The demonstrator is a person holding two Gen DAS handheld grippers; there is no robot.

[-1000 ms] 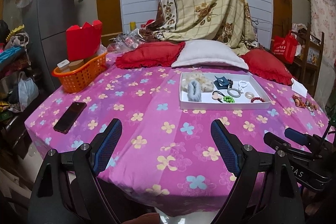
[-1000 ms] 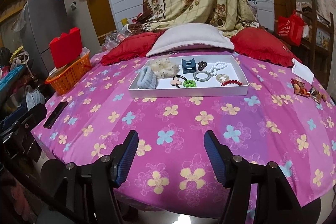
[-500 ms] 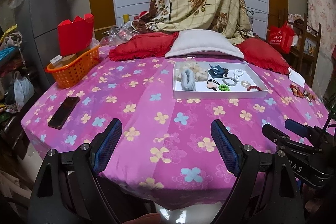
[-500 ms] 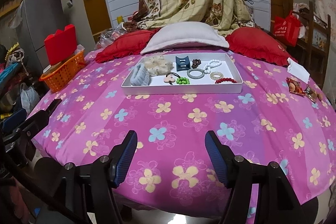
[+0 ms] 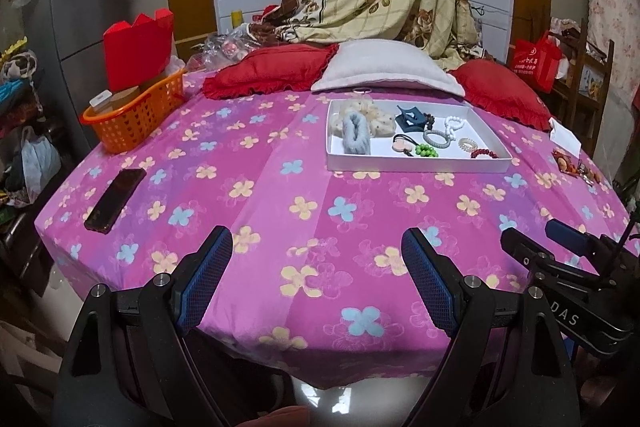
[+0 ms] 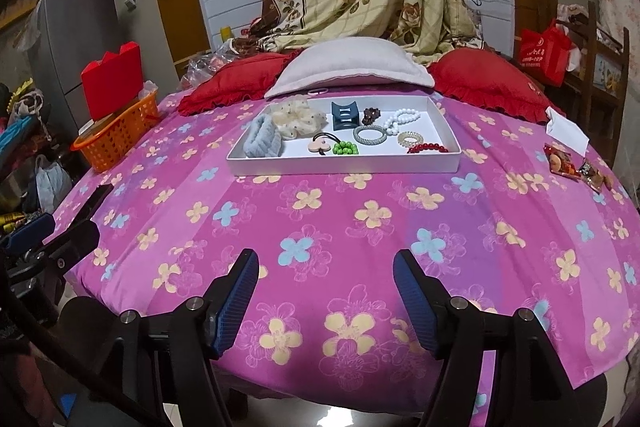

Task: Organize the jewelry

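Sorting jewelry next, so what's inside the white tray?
White tray: gray scrunchie, cream scrunchie, blue clip, green beads, red bracelet, white beads. Anything beneath the scrunchies is hidden.

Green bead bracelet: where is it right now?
In the right wrist view the green bead bracelet lies in the white tray, near its front edge, between the pink hair tie and red bracelet.

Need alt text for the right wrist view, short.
A white tray of hair ties, a clip and bead bracelets sits on a pink floral tablecloth, far ahead of the open, empty right tongs. An orange basket stands at the left edge, with red and grey pillows behind the tray.
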